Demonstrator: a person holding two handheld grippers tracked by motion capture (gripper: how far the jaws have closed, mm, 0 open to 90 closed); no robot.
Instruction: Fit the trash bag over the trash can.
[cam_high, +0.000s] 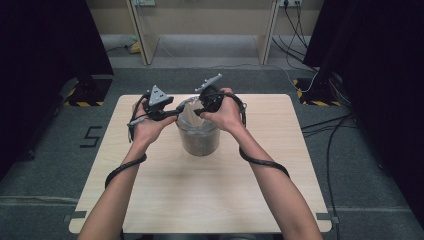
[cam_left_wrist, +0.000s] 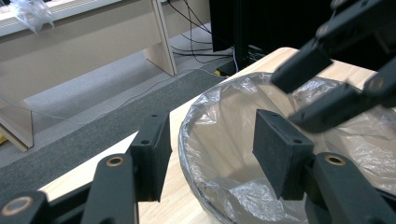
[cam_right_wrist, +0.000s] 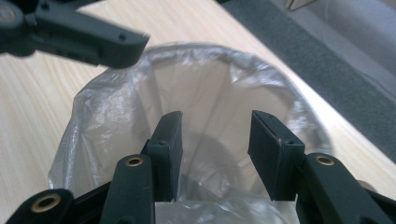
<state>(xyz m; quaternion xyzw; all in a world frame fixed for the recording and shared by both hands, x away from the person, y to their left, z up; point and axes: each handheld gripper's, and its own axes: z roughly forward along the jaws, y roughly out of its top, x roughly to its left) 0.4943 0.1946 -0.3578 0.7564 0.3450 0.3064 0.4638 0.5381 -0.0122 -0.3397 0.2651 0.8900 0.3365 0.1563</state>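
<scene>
A small round bin (cam_high: 199, 139) lined with a clear plastic bag (cam_high: 191, 111) stands at the middle of the wooden table (cam_high: 200, 200). My left gripper (cam_high: 172, 112) is at its left rim and my right gripper (cam_high: 201, 110) at its near right rim. In the left gripper view the open left gripper (cam_left_wrist: 212, 140) straddles the bag-covered rim (cam_left_wrist: 187, 140), one pad outside, one inside, neither pressing. In the right gripper view the right gripper (cam_right_wrist: 215, 140) stands open over the bag's (cam_right_wrist: 116, 107) mouth, with nothing gripped.
Behind the table stands a pale wooden shelf frame (cam_high: 200, 30) on grey carpet. Black stand bases with hazard stripes (cam_high: 85, 95) flank the far corners, and cables (cam_high: 327, 135) run over the floor at the right. Dark curtains hang on both sides.
</scene>
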